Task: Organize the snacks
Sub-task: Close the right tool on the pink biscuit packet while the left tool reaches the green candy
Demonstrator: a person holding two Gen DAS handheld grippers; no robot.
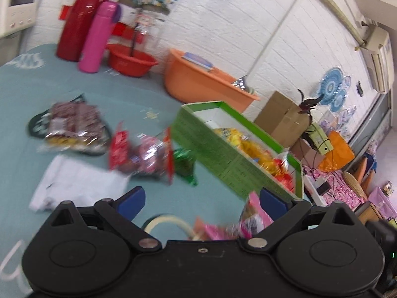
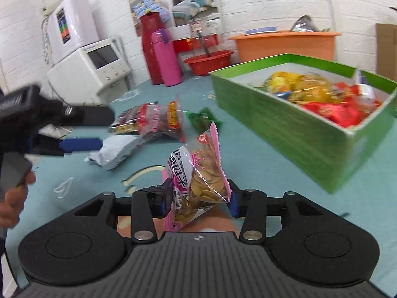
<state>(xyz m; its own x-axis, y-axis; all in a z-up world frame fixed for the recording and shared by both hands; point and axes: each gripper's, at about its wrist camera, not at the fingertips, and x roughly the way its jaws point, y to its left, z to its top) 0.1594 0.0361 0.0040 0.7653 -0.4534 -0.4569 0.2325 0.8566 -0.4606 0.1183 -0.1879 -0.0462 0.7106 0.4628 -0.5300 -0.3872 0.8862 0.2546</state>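
The right gripper point(image 2: 199, 202) pinches the pink biscuit packet point(image 2: 198, 173) upright, ready for the green box point(image 2: 285, 124) at two o'clock; the left gripper point(image 1: 202, 200) gapes empty.

Glossy plastic snack packet point(image 2: 198, 181) — matt cardboard box point(image 2: 280, 124)

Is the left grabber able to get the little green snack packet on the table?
Probably yes. The left gripper is open with nothing in it, and the small green snack packet lies uncovered just ahead, beside the green cardboard box.
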